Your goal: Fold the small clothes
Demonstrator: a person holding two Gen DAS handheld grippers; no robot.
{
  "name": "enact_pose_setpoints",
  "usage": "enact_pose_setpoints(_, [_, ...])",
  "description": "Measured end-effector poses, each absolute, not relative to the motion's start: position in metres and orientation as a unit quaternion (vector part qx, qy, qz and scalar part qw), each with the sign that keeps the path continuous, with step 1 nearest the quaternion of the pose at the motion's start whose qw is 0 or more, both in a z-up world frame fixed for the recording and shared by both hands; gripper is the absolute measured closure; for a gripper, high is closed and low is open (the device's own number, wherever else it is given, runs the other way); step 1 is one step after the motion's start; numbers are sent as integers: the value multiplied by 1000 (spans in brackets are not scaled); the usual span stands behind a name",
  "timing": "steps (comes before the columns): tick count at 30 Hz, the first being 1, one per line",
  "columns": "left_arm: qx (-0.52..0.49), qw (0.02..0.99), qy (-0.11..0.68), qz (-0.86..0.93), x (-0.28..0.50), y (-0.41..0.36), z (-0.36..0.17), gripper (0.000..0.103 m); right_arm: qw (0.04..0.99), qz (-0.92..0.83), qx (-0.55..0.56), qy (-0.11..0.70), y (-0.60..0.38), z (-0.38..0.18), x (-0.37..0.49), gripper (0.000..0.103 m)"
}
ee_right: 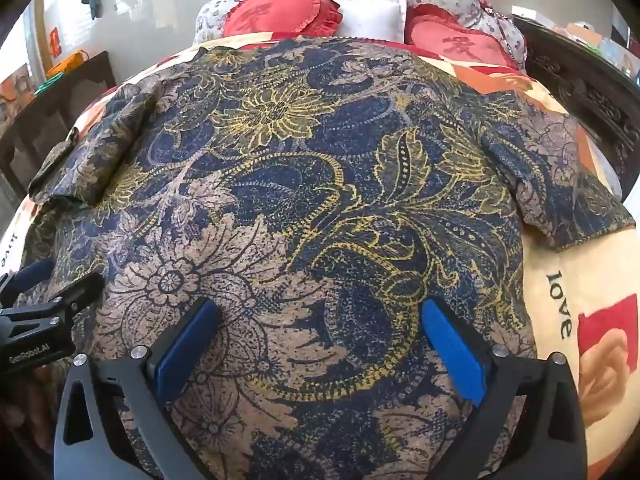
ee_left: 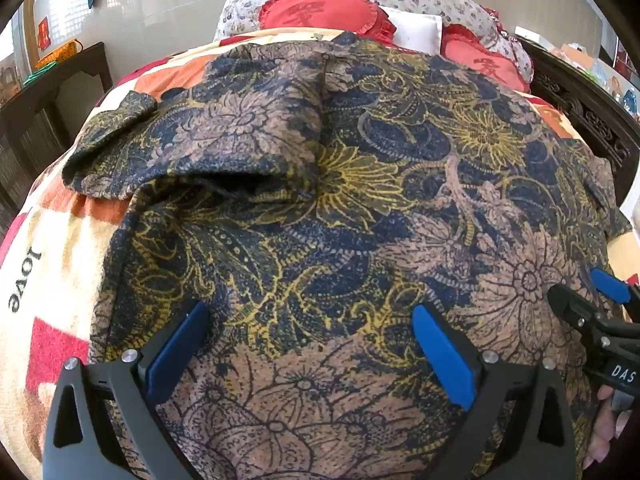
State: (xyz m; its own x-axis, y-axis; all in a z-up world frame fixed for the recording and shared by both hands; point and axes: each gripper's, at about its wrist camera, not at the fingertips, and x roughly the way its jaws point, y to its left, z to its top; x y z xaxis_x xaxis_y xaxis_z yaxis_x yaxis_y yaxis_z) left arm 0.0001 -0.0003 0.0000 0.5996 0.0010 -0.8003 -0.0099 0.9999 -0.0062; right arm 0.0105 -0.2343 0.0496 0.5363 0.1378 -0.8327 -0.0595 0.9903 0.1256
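left hand-held gripper [ee_left: 312, 344] wide open, empty above floral shirt [ee_left: 320, 208], right hand-held gripper [ee_right: 320, 344] likewise

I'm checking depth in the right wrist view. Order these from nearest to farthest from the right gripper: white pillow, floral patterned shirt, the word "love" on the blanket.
1. Floral patterned shirt, directly under the open right gripper.
2. Word "love", right, on the blanket.
3. White pillow, far end, between red cushions.

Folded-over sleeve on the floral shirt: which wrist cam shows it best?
Left wrist view. The folded-over sleeve sits large at left, its dark opening facing the camera above the blanket. In the right wrist view the same sleeve is smaller, pushed to the left edge, its opening barely visible.
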Motion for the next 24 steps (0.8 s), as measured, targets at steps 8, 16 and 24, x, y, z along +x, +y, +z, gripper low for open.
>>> enact_pose_setpoints(8, [-5,894,448,3,3,-3,0,0,877,58,45,475,-236,51,11,0])
enact_pose_setpoints(16, [-6,895,447,3,1,-1,1,0,877,56,37,475,-234,50,10,0])
enact_pose_setpoints(24, [-6,895,447,3,1,-1,1,0,877,54,33,476,-235,49,11,0])
